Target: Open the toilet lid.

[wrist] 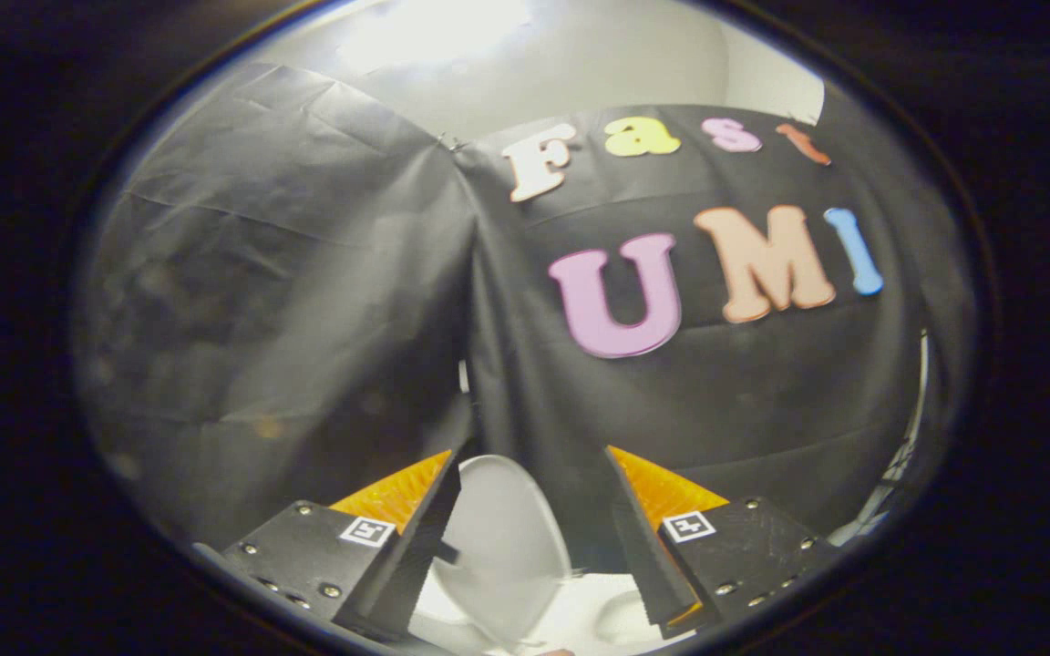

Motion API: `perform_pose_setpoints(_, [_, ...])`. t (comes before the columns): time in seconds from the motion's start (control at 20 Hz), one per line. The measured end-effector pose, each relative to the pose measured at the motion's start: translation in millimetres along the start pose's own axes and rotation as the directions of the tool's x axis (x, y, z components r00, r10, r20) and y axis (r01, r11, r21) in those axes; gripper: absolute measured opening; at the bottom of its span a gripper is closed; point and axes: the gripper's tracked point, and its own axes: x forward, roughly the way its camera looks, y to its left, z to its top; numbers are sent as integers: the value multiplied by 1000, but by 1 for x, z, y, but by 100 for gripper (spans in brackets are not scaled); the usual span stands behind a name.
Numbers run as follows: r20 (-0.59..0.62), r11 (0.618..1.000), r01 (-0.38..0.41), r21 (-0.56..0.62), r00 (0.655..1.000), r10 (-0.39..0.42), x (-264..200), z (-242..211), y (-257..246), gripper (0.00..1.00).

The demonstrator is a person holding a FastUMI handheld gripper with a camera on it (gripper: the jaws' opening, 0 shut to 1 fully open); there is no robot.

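Upright, or close to it, the toilet lid (505, 538) stands between the two fingers, a pale oval seen almost face-on, its long axis running up and down with a slight lean toward the left finger (416, 538). The lid's rounded top rises just above the level of the fingertips; its lower end drops toward the white toilet (607, 612) below, where a stretch of rim and a rounded white part show between the lid and the right finger (648, 538). What lies inside the bowl cannot be told from here.

The gripper (532, 465) is held with its fingers spread well apart, wide of the lid. The left finger's inner edge lies right against the lid's left side in the picture, though whether it actually touches cannot be told; the right finger is clear of the lid, with dark cloth showing in the gap between them. Nothing is clamped.

Beyond the fingers hangs the booth wall (306, 301), black cloth in creased folds, two panels meeting at a seam that runs down toward the lid. Above the cloth a pale ceiling (525, 64) catches a bright patch of light. A thin sliver of lighter room shows past the cloth's edge to the right of the right finger.
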Motion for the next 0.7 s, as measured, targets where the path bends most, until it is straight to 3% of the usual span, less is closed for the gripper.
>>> perform_pose_setpoints(0.2, [23, 971, 222, -84, 975, -221, -43, 18, -113, 91])
perform_pose_setpoints(0.4, [-11, 884, 449, -126, 891, -454, -118, 7, -229, 91])
perform_pose_setpoints(0.7, [-50, 806, 584, -93, 806, -590, -196, -23, -316, 96])
